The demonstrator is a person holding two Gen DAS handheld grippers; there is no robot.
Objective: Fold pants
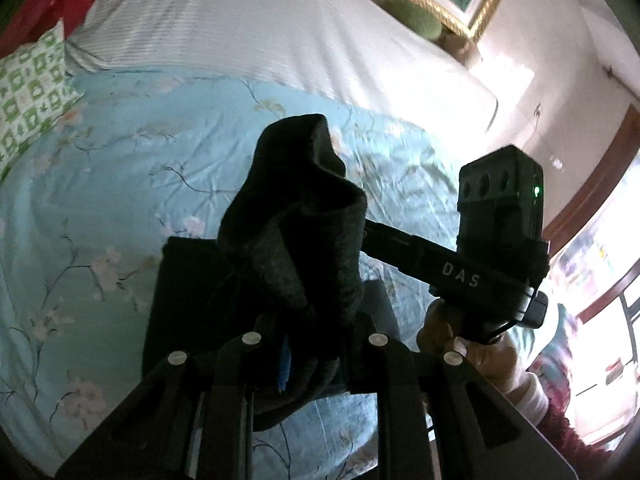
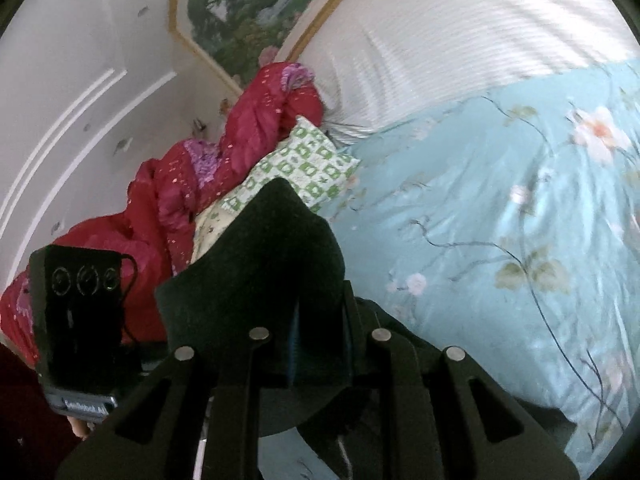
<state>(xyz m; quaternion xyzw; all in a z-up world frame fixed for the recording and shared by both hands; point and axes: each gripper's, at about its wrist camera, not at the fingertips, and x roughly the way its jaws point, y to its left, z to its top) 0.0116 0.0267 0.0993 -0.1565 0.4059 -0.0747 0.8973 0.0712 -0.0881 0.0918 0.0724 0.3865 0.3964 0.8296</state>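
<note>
Both devices hold the dark charcoal knitted pants (image 1: 296,220) clear above the bed. In the left wrist view, the left gripper (image 1: 310,344) has its jaws closed on a bunched fold of the fabric, which rises ahead of the jaws and also hangs below them. In the right wrist view, the right gripper (image 2: 320,344) likewise has its jaws closed on a peaked fold of the same garment.

The right-hand device appears in the left wrist view just beside the cloth, its arm running into the fabric; the two grip points are therefore close together, side by side. A flatter dark portion of the pants lies on the light blue floral bedspread (image 1: 120,200) beneath the raised part.

Judgement: the held edge is lifted for a fold. The coming move turns on the garment's long axis, which appears to run from the jaws down toward the near edge of the bed; neither hand is clearly nearer. The white striped sheet (image 1: 240,32) and green-patterned pillow (image 2: 312,160) lie toward the far edge, apart from the garment.
</note>
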